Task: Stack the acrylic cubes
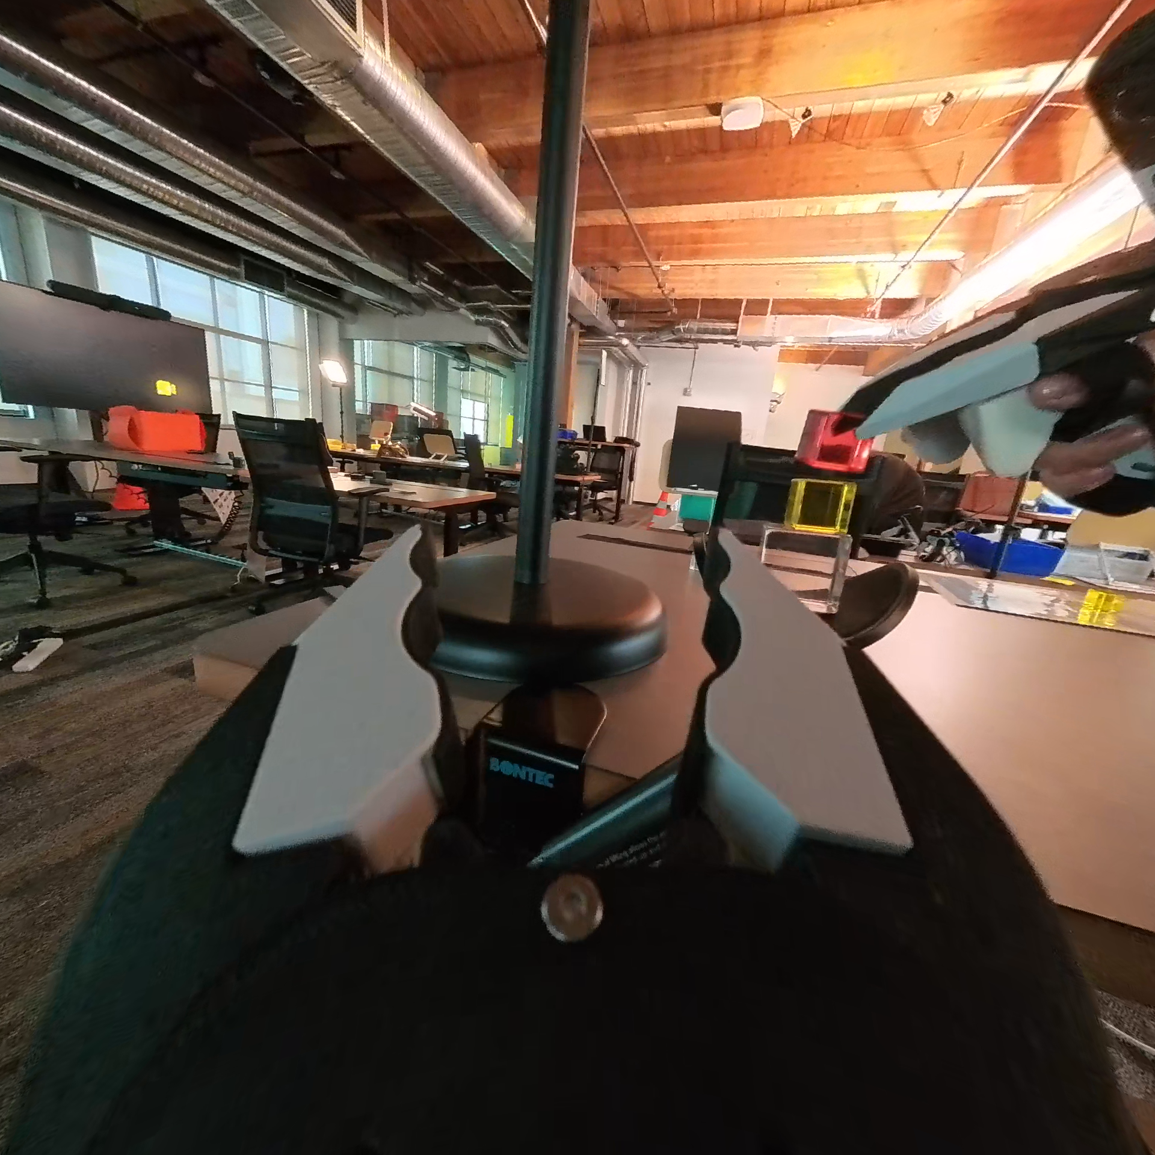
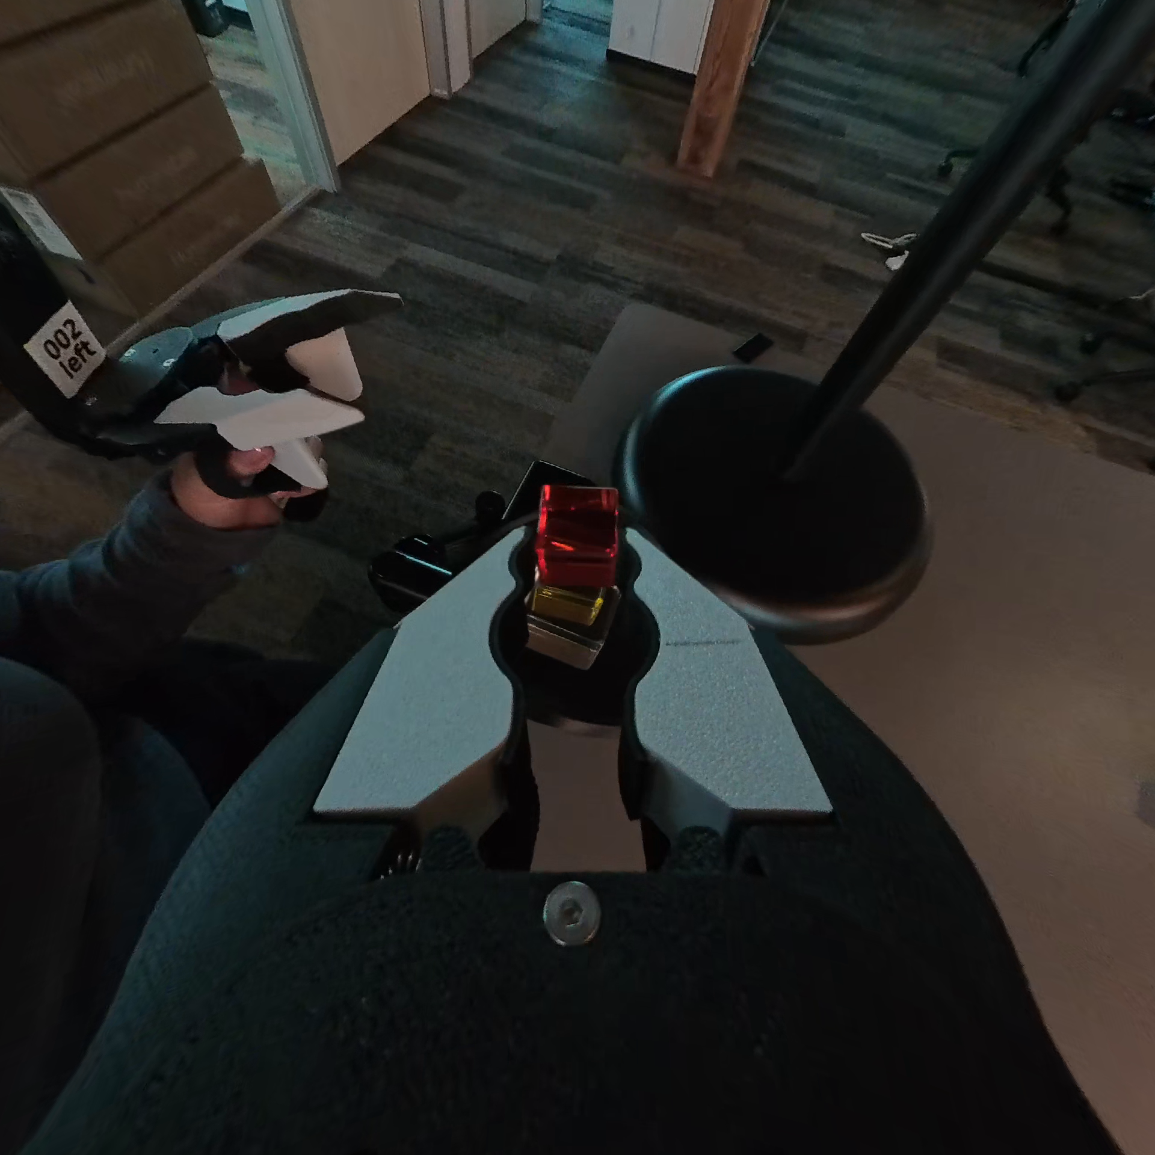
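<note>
Right gripper point(image 2: 578, 550) is clamped on the red cube point(image 2: 576, 530), sat above a yellow cube point(image 2: 565, 603) stacked on a clear block point(image 2: 565, 644). Left gripper point(image 1: 565, 556) hangs wide open, gripping nothing, lamp base point(image 1: 550, 615) past its tips.

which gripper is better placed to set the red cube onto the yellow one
Right, most likely. The right gripper has its jaws closed on the translucent red cube, directly above the translucent yellow cube. The left gripper is open, off to the side.
</note>
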`<state>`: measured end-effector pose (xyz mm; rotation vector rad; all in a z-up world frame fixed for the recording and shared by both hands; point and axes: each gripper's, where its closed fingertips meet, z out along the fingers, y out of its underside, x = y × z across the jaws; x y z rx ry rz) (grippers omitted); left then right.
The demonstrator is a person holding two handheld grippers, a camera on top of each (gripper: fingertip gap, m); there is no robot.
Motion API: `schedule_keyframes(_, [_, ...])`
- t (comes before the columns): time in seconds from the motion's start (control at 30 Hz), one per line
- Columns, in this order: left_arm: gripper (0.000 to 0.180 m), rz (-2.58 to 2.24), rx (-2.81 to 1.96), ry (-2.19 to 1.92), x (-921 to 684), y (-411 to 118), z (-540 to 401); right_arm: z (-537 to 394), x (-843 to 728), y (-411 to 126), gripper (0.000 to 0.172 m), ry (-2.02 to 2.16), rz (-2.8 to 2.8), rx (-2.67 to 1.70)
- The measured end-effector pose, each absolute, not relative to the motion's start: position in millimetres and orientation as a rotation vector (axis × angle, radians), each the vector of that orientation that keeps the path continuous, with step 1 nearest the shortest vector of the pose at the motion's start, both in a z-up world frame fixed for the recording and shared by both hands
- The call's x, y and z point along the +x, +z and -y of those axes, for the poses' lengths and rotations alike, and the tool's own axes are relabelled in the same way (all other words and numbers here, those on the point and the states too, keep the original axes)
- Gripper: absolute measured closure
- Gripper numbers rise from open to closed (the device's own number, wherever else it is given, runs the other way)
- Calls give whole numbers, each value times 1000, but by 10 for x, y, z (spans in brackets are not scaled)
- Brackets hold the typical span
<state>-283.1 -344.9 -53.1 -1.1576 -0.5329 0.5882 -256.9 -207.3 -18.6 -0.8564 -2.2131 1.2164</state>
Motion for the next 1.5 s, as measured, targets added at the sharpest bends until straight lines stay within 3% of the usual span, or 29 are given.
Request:
schedule_keyframes(0.5, [95, 537, -1157, 580, -2825, -568, 3480, 2080, -2575, -226, 148, 1242, 2214, -886])
schedule_keyframes(0.7, [95, 533, -1151, 583, -2801, -552, 3493, 2000, -2549, -58, 127, 1300, 2146, -894])
schedule_keyframes(0.83, [95, 523, -1127, 590, -2762, -511, 3524, 1459, -2437, 464, 123, 1298, 1870, -894])
schedule_keyframes(1.03, [95, 403, -991, 554, -2395, -265, 3368, -203, -1891, 1001, 147, 1271, 1249, -1054])
schedule_keyframes(1.27, [104, 96, -899, 484, -1460, -64, 2736, -2650, -548, 13, 143, 625, 729, -1301])
schedule_keyframes(1.5, [108, -78, -983, 150, -804, -248, 2024, -3712, 366, -1060, 134, 327, 731, -1640])
